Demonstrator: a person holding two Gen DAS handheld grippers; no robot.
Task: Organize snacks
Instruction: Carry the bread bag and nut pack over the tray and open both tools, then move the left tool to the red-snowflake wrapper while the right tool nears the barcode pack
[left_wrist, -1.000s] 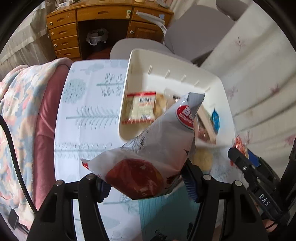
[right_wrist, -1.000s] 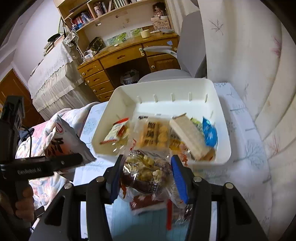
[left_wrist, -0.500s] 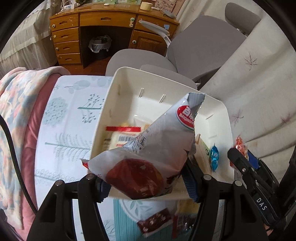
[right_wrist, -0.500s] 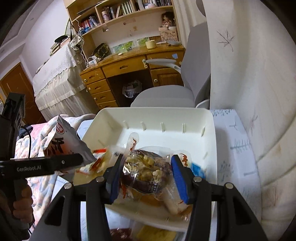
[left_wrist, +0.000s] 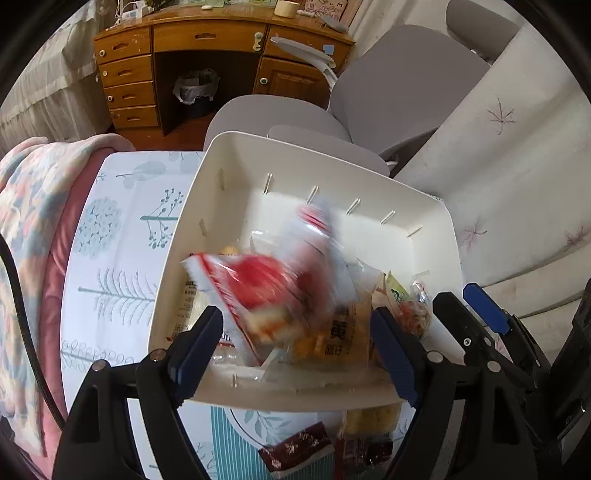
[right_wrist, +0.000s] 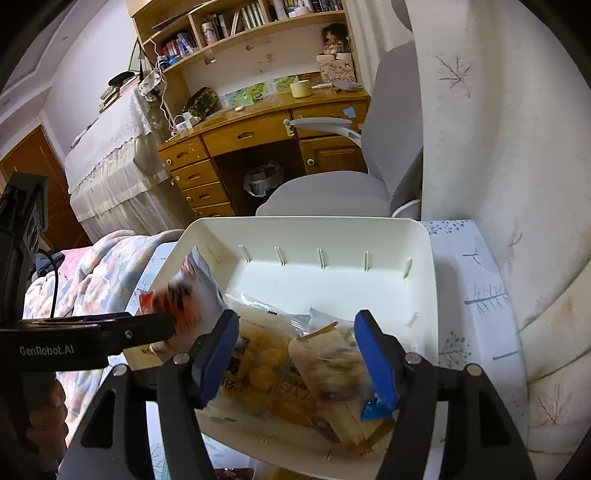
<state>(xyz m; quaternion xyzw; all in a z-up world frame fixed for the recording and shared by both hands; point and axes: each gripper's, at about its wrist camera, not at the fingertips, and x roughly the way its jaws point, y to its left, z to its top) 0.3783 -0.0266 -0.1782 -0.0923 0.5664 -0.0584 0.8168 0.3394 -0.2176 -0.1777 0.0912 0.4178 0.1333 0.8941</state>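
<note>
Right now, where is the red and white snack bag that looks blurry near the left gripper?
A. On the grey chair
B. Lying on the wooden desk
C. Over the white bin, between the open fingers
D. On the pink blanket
C: the blurred snack bag sits over the white bin, with the left gripper spread wide around it.

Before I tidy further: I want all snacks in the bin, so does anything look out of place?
Yes. A dark red packet and a yellow snack bag lie on the tablecloth outside the white bin, by its near wall.
</note>
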